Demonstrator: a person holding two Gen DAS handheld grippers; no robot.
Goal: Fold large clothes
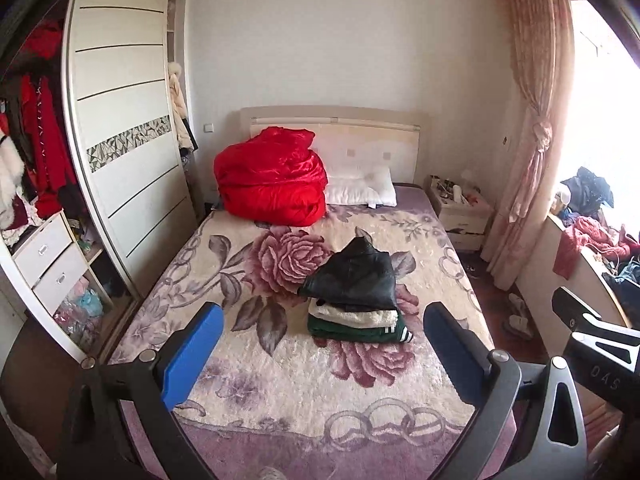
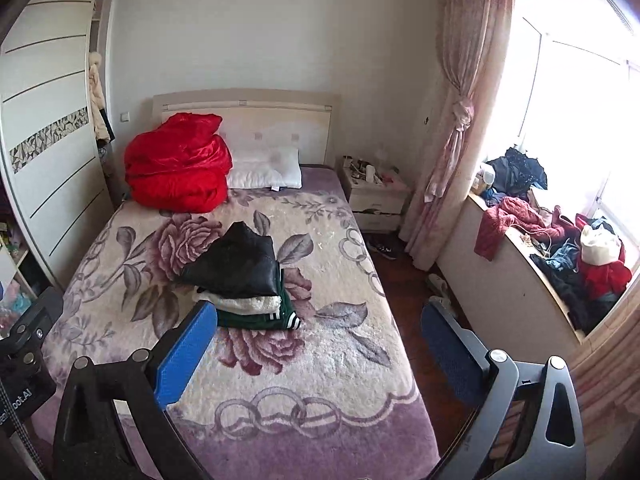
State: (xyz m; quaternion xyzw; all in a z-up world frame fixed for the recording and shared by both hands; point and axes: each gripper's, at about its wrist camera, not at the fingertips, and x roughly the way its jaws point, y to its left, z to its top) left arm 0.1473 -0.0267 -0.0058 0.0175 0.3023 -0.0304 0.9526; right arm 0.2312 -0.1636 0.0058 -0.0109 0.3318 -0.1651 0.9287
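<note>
A stack of folded clothes lies mid-bed: a black leather-look jacket [image 1: 354,276] on top, a cream fleecy garment [image 1: 356,315] under it, a dark green one with white stripes [image 1: 360,330] at the bottom. The right wrist view shows the same black jacket [image 2: 236,264] and green garment [image 2: 256,318]. My left gripper [image 1: 324,330] hovers open over the bed's foot, short of the stack, nothing between its blue fingers [image 1: 192,354]. My right gripper [image 2: 318,330] is also open and empty, to the stack's right, over the bed edge and floor.
A flowered blanket covers the bed [image 1: 280,380]. A red quilt [image 1: 272,178] and white pillow [image 1: 360,190] lie by the headboard. Wardrobe [image 1: 124,120] stands left, nightstand [image 2: 376,196] right. A heap of loose clothes [image 2: 560,248] fills the window ledge. Shoes lie on the floor.
</note>
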